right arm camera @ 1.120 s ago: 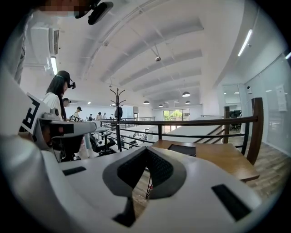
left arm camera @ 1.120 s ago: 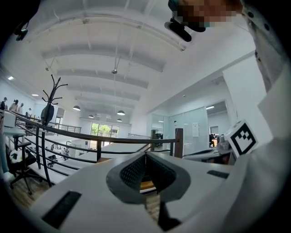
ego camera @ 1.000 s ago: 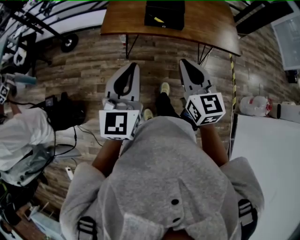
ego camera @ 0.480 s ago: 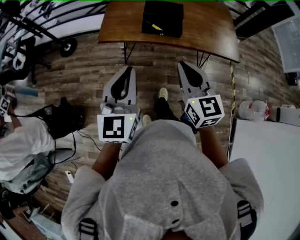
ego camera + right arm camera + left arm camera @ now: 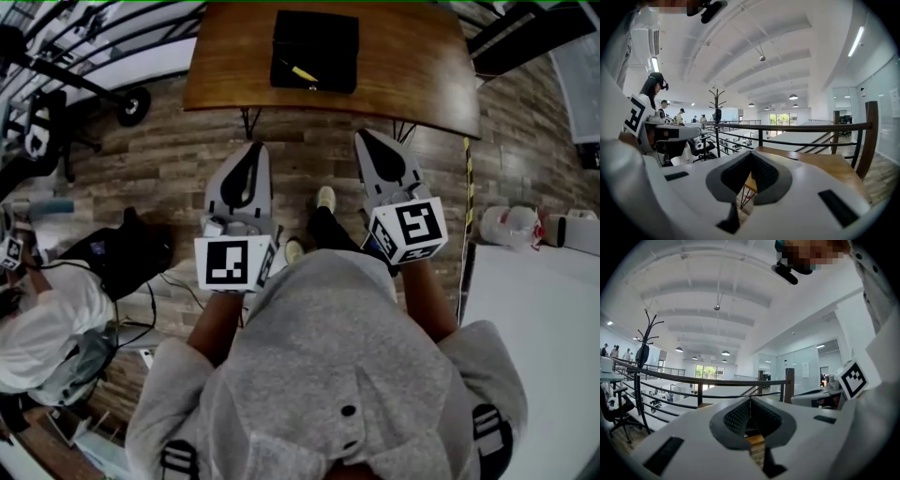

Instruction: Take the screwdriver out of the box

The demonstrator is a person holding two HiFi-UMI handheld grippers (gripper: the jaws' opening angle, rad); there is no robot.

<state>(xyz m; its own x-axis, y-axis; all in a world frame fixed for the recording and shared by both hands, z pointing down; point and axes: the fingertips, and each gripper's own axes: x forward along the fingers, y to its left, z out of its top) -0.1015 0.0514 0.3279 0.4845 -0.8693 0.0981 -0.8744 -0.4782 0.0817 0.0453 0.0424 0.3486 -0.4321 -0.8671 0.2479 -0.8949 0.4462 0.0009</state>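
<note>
While the white left claw (image 5: 249, 149) and white right claw (image 5: 367, 137) are pressed together, empty, one slim yellow screwdriver (image 5: 302, 73) lies in one black rectangular box (image 5: 328, 37) at 12 o'clock.

Floor (image 5: 169, 150): grey-brown wood planks.
Table (image 5: 412, 56): brown wooden top, thin dark legs.
Ceiling (image 5: 754, 33): white, beamed; pendant lamps (image 5: 793, 97) lit.
Railing (image 5: 797, 128): dark horizontal bars.
</note>
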